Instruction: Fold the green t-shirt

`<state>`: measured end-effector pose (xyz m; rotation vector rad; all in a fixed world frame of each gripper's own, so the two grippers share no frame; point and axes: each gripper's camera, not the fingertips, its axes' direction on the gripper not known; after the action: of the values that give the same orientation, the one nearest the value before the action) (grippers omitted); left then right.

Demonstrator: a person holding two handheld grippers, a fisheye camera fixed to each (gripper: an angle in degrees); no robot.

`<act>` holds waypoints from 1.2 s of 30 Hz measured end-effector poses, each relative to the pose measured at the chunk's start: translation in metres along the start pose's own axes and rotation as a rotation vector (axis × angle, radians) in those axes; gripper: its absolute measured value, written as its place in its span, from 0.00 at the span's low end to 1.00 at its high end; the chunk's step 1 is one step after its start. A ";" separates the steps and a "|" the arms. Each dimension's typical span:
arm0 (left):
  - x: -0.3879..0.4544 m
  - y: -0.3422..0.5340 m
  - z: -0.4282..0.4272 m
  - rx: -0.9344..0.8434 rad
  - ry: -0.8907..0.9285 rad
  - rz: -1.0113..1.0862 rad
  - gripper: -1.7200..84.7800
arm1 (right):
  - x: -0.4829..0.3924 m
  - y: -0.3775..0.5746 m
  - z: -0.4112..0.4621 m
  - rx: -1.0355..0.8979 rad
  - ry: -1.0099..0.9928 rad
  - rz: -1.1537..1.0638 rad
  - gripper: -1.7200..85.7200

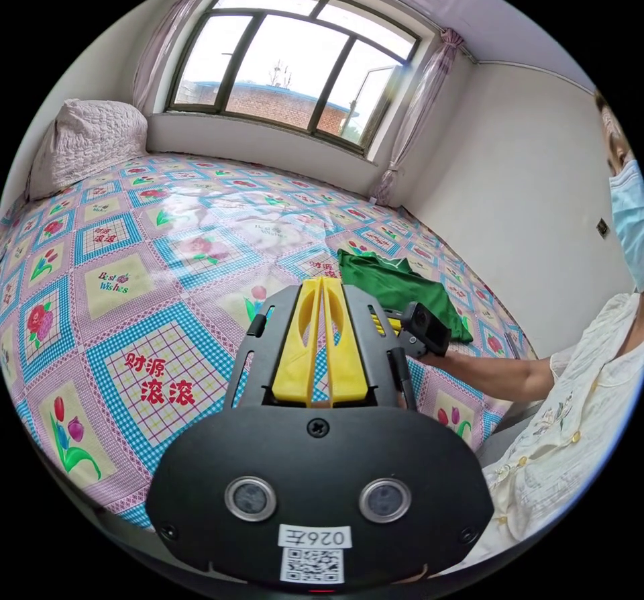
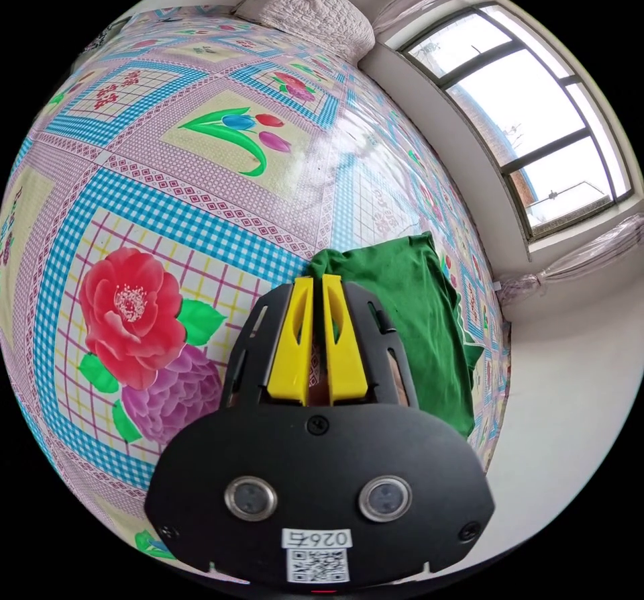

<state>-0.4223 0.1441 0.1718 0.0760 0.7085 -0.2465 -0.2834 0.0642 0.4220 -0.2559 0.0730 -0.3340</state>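
— What sort of place was it?
— A bedroom in a home. A wide bed point(image 1: 168, 237) under a flowered patchwork cover filled most of it, with a quilted pillow point(image 1: 84, 143) at its head.
— Anything else?
— A large window point(image 1: 288, 63) with tied-back curtains point(image 1: 419, 117), and plain white walls point(image 1: 523, 177).

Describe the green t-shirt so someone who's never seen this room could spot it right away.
Find the bed's patterned sheet below the window. The green t-shirt lies on it near the wall-side edge, far from the pillow. It is the sheet's one plain, dark green patch.
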 end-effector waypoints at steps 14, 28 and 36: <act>0.022 -0.063 0.069 -0.126 -0.005 0.089 0.02 | 0.033 0.071 -0.060 0.054 -0.356 0.035 0.00; 0.107 -0.093 0.251 -0.660 0.029 0.416 0.11 | 0.068 0.210 -0.147 -0.069 -0.540 0.168 0.00; 0.124 -0.120 0.322 -0.831 0.058 0.462 0.19 | 0.092 0.213 -0.166 -0.065 -0.520 0.213 0.00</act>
<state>-0.1570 -0.0462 0.3363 -0.5434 0.7837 0.5024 -0.1488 0.1891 0.2034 -0.3892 -0.3994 -0.0456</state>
